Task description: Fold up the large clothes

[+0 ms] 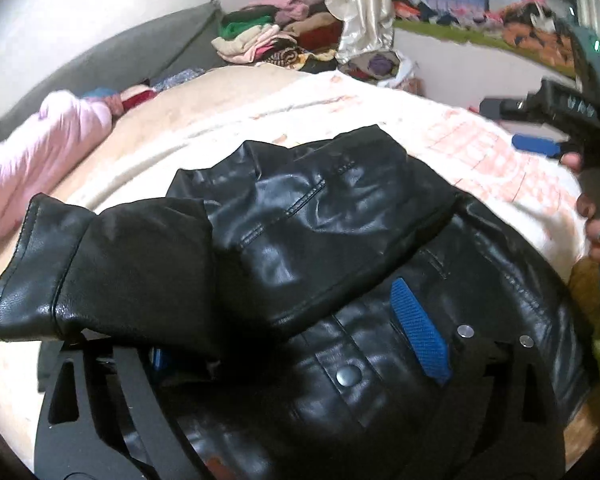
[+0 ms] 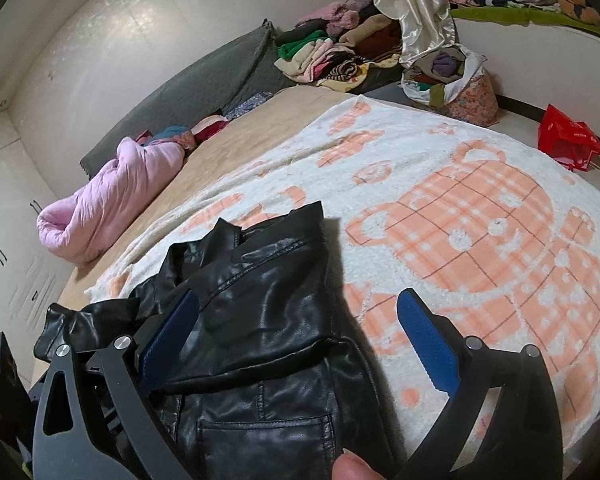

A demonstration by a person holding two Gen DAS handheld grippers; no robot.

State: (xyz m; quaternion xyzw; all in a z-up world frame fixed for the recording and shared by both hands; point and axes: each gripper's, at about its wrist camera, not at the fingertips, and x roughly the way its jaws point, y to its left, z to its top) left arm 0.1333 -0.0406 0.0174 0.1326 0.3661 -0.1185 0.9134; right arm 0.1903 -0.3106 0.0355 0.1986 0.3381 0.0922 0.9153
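I have the black leather jacket point(image 2: 260, 320) lying on the bear-print blanket point(image 2: 480, 220) that covers the bed, toward the blanket's near edge, with a pink quilt point(image 2: 112, 200) bundled well beyond it by the grey headboard. My left hand-held gripper point(image 1: 300, 332) sits low over the jacket's front, close to a metal snap point(image 1: 348, 374); one blue pad point(image 1: 418, 328) shows, but the sleeve point(image 1: 112, 268) is draped across the other finger, so I cannot tell whether the jaws are clamped on the sleeve or merely carrying it. My right hand-held gripper point(image 2: 300, 340) is spread wide, holding nothing, its left pad over the jacket and its right pad over bare blanket. Judging by the glossy creased surface, this looks like a heavy, fairly stiff garment with a slick face: it should hold broad folds but resist sharp ones, and a shallow pinch may slide off. I would take hold at stitched edges, such as the cuff, the hem or the seam near the pocket point(image 2: 260, 436), where the material is doubled and gives the pads something to bite. The sleeve looks thick enough to spring back unless laid flat.
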